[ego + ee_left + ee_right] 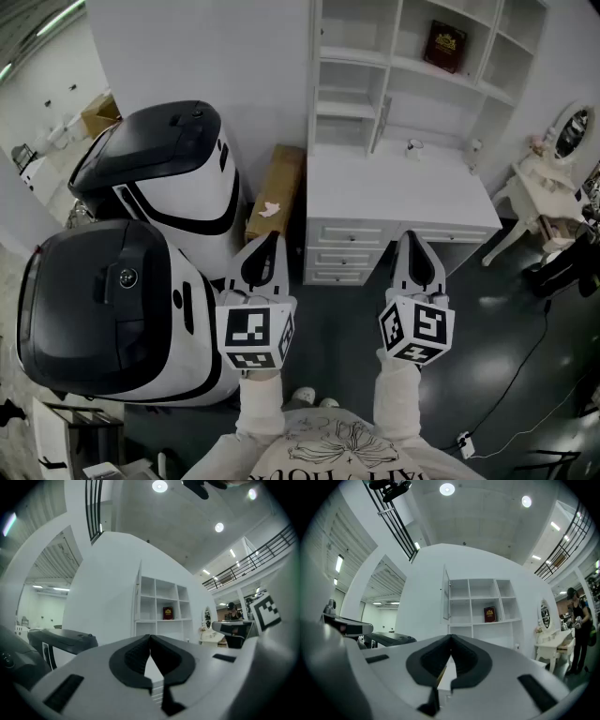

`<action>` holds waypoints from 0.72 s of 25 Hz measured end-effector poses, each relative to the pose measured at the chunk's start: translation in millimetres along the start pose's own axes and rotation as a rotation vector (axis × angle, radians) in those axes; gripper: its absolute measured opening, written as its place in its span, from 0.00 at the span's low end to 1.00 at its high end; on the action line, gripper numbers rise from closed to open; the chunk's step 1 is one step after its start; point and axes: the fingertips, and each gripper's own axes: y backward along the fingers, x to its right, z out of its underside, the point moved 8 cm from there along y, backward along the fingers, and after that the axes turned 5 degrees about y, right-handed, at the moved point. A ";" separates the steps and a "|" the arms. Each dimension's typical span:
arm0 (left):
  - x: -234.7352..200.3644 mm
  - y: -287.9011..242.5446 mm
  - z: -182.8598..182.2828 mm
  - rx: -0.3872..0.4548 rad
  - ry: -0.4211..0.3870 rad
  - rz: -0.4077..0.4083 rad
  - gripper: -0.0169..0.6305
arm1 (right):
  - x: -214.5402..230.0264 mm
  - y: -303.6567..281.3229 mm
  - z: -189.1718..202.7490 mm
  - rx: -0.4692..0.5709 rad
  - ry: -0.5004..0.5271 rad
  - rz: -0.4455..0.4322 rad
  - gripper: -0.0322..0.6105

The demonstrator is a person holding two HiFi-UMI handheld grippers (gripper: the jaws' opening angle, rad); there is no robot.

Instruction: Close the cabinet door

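A white desk [394, 192] with a shelf hutch [412, 66] stands ahead of me. The hutch's cabinet door [446, 595] at its upper left stands open, edge-on to me; the same door [138, 592] shows in the left gripper view. My left gripper [265, 240] and right gripper [415, 239] hover side by side short of the desk front, well away from the door. Both are shut with nothing between the jaws: the left gripper [150, 637] and right gripper [451, 637] each have their tips touching.
Two large white-and-black machines [159, 178] [98, 309] fill the left. A cardboard box [277, 192] leans beside the desk. A red book [444, 45] sits on a shelf. A vanity table with mirror [553, 164] and a floor cable [525, 366] are at right. A person [577, 620] stands far right.
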 end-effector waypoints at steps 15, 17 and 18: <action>-27.9 -0.2 11.3 -0.011 0.011 0.013 0.03 | -18.9 -2.8 14.9 -0.015 -0.025 0.038 0.06; -32.7 -1.0 12.2 -0.015 0.011 0.014 0.03 | -21.2 -4.7 15.8 -0.018 -0.027 0.046 0.06; -35.0 -1.6 12.1 -0.017 0.012 0.013 0.03 | -22.8 -6.0 15.9 -0.021 -0.026 0.047 0.06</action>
